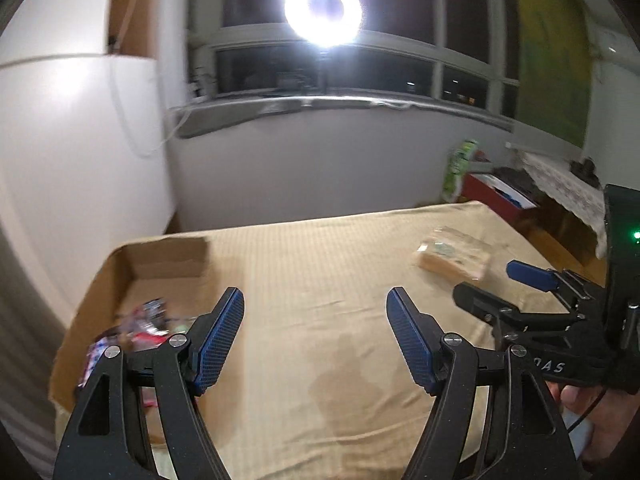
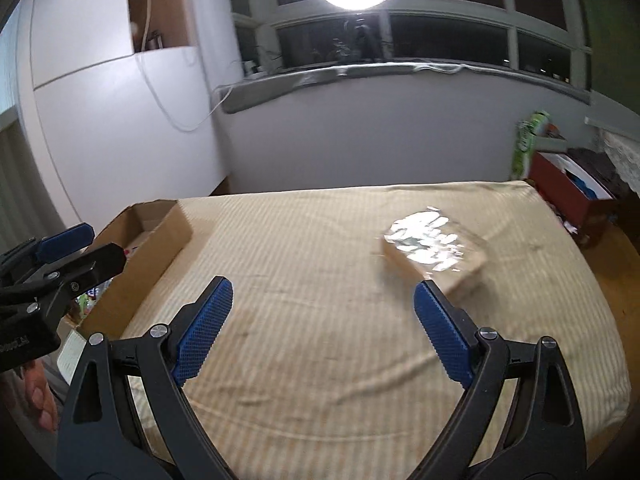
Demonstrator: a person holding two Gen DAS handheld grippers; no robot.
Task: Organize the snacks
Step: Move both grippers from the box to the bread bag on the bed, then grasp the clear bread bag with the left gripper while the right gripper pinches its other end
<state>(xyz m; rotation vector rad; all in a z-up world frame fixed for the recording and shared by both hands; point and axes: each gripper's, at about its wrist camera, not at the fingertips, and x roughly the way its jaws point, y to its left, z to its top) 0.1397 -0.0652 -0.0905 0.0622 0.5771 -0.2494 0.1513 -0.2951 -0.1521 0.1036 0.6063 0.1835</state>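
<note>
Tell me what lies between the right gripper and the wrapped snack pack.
Only bare striped tablecloth, seen in the right wrist view; the open right gripper holds nothing, with the snack pack just beyond its right finger.

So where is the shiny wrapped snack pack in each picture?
Left wrist view: the wrapped snack pack lies on the right of the tan cloth, just beyond the open right gripper.
Right wrist view: the snack pack lies right of middle, just past the right finger.
Shared landmark: the cardboard box at the cloth's left edge.
</note>
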